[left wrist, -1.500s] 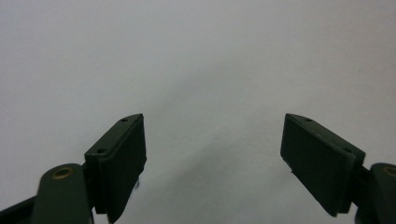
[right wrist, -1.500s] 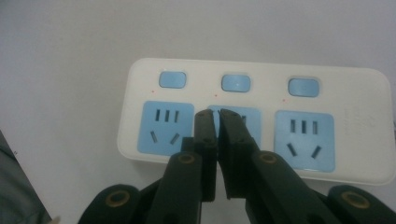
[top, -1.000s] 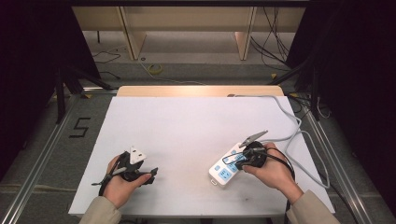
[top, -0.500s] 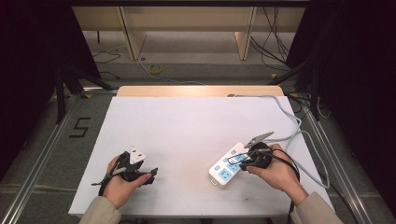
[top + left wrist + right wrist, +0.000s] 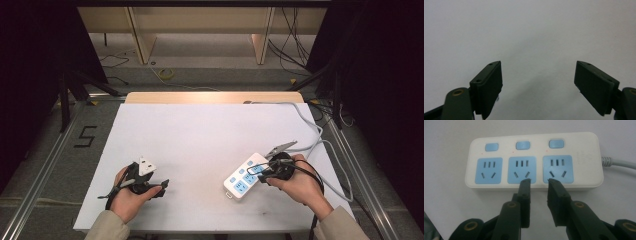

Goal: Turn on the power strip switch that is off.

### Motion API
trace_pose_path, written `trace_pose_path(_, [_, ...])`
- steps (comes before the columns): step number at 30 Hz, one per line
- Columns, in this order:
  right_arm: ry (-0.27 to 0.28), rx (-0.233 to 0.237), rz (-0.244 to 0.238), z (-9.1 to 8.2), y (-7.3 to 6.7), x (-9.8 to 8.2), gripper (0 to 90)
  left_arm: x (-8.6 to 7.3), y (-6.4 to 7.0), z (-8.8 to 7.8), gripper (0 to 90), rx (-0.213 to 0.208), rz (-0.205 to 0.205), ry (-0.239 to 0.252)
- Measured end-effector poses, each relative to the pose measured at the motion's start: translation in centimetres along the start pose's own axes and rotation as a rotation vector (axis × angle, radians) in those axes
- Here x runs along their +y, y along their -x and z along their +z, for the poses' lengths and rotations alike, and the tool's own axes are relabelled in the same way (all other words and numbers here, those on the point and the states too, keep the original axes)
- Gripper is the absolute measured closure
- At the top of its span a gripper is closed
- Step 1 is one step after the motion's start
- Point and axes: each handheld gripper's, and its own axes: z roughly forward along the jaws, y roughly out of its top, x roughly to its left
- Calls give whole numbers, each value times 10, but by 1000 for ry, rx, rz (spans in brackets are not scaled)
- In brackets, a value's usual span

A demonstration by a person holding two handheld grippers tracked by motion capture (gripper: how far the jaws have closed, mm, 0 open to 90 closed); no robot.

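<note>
A white power strip (image 5: 244,177) with three blue sockets and three blue switches (image 5: 534,160) lies on the white table (image 5: 200,135) at the front right. My right gripper (image 5: 261,172) (image 5: 539,180) sits at its near long side, its tips just over the edge between the middle and right sockets. Its jaws have just been opening and stand apart with nothing between them. At the front left my left gripper (image 5: 159,187) (image 5: 537,67) rests low over bare table, jaws wide open and empty.
The strip's grey cable (image 5: 307,120) runs from its right end up the table's right side and off the back. A wooden strip (image 5: 210,97) borders the far edge. Black cables (image 5: 320,175) loop around the right hand.
The right gripper has drawn back a little to the right off the power strip, and its jaws have spread. The strip and the left hand have stayed put.
</note>
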Motion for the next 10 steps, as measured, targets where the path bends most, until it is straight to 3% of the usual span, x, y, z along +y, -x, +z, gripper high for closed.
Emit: trace_pose_path(10, [8,1,3,-1,0,0,667,0,-1,1,222,0,0,-2])
